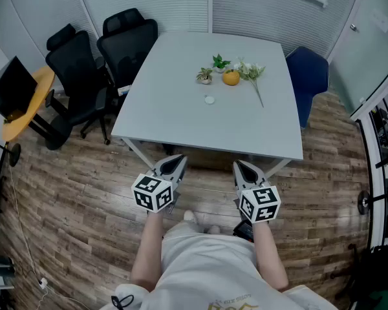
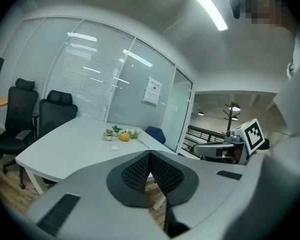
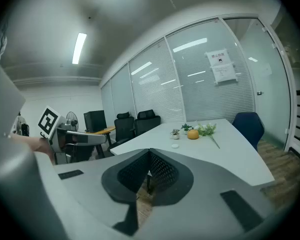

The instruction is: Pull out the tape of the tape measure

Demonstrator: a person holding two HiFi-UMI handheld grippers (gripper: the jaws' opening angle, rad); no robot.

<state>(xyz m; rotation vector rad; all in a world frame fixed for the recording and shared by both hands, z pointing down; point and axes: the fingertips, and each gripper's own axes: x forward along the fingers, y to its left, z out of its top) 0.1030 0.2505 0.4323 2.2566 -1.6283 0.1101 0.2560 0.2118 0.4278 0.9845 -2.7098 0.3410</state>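
A small white round thing, which may be the tape measure, lies on the white table in front of a potted plant, an orange and a flower sprig. It also shows small in the left gripper view and the right gripper view. My left gripper and right gripper are held side by side near my body, short of the table's near edge. Both are shut with nothing between the jaws, as seen at the left gripper and the right gripper.
Two black office chairs stand left of the table and a blue chair at its right. A round wooden side table with a monitor is at the far left. Blinds and glass walls close the room; the floor is wood.
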